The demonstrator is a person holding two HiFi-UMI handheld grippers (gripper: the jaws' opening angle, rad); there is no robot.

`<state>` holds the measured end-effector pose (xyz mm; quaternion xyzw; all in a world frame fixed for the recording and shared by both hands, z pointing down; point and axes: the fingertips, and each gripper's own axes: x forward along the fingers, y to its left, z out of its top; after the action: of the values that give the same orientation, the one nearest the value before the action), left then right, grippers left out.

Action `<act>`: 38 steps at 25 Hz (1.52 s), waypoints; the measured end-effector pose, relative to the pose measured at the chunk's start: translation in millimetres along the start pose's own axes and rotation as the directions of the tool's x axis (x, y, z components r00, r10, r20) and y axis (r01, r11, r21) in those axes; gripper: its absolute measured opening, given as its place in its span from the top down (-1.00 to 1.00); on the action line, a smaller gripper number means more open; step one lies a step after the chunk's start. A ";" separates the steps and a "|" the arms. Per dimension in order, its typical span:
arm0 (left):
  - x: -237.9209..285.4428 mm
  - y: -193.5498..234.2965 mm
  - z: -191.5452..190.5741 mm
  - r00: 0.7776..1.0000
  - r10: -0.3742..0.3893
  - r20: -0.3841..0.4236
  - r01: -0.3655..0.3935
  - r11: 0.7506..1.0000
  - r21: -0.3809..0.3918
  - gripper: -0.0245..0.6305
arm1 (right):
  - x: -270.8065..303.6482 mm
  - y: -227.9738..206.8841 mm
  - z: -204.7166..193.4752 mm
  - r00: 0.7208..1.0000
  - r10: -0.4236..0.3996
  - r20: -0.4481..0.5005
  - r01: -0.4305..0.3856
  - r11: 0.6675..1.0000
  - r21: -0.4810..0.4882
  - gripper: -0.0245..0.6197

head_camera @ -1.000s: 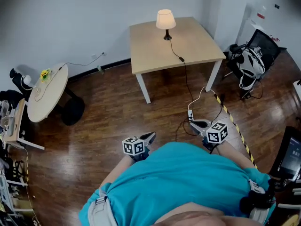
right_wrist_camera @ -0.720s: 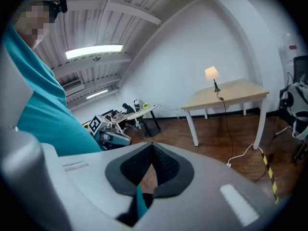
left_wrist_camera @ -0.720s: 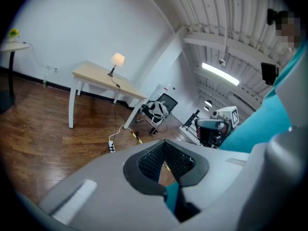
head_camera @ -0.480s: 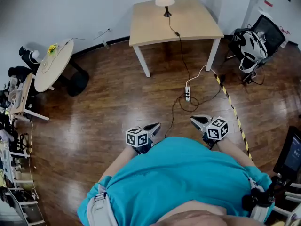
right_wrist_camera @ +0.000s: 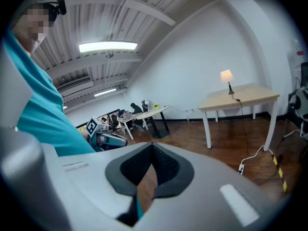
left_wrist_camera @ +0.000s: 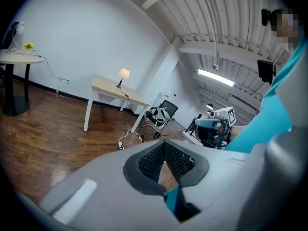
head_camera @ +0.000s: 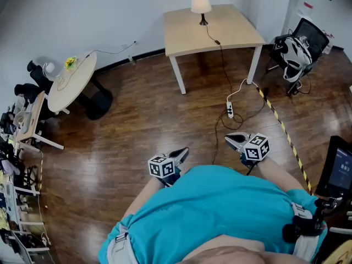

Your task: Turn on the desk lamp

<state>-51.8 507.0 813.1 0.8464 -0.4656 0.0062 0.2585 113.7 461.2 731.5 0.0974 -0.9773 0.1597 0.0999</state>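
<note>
Compared with a second ago, the small desk lamp with the cream shade (head_camera: 201,4) sits a lot farther from me. Back then its light wooden square desk (head_camera: 231,31) took up the upper middle of the head view. Now it's smaller and up near the top edge, and since half a second ago it has slid a little to the right. Both grippers are pretty much where they were, low down in front of my teal shirt (head_camera: 220,213).

The lamp stands upright near the back edge of the desk, well away from both grippers, and its shade looks lit in both gripper views. A black cord (head_camera: 217,41) runs from its base across the desktop, drops over the front edge and reaches a white power strip (head_camera: 230,111) lying on the dark wooden floor (head_camera: 137,131) between me and the desk.

On the left gripper (head_camera: 183,150) my fingers are together at the tips with nothing between them; I only see floor through the little gap below. It's the same on the right gripper (head_camera: 227,137): fingers closed on each other and empty.

Off to my left there's a round pale table (head_camera: 71,84) by the wall. A black chair (head_camera: 303,40) with some white gear on it stands to the right of the desk.
</note>
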 end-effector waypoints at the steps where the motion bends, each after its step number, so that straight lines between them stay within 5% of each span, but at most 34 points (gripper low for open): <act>1: -21.8 1.3 -10.7 1.000 -0.007 0.009 0.007 1.000 -0.006 0.92 | 8.5 18.7 -14.0 1.000 -0.005 -0.006 0.005 1.000 0.011 0.92; 6: -122.1 25.2 -20.5 0.997 -0.016 0.071 0.022 0.997 -0.078 0.92 | 60.2 98.5 -49.6 0.999 -0.006 -0.046 0.008 0.999 0.050 0.92; 11: -155.1 -7.1 -25.9 0.990 -0.027 0.138 0.042 0.994 -0.105 0.92 | 44.7 134.9 -47.0 1.000 0.001 -0.023 0.000 1.000 0.025 0.92; 20: -109.7 -121.7 -62.4 0.984 0.009 0.179 0.005 0.997 -0.079 0.92 | -61.2 141.2 -78.7 0.996 0.084 0.013 -0.083 0.996 -0.031 0.92; 27: -27.2 -224.4 -121.3 0.998 -0.018 0.059 0.019 1.000 -0.017 0.92 | -160.6 115.8 -125.2 0.992 0.123 -0.005 -0.123 0.992 -0.018 0.92; 31: -9.6 -238.5 -114.3 0.998 -0.004 0.064 0.003 1.000 0.014 0.92 | -180.7 100.0 -127.0 0.992 0.122 0.020 -0.122 0.992 0.018 0.92; 38: -50.0 -219.8 -111.0 0.996 -0.006 0.085 0.007 1.000 -0.012 0.92 | -162.8 145.0 -129.4 0.992 0.111 0.052 -0.112 0.994 0.018 0.92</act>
<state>119.4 690.5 801.8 0.8457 -0.4736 -0.0333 0.2437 259.1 664.7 772.4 0.0478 -0.9817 0.1725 0.0649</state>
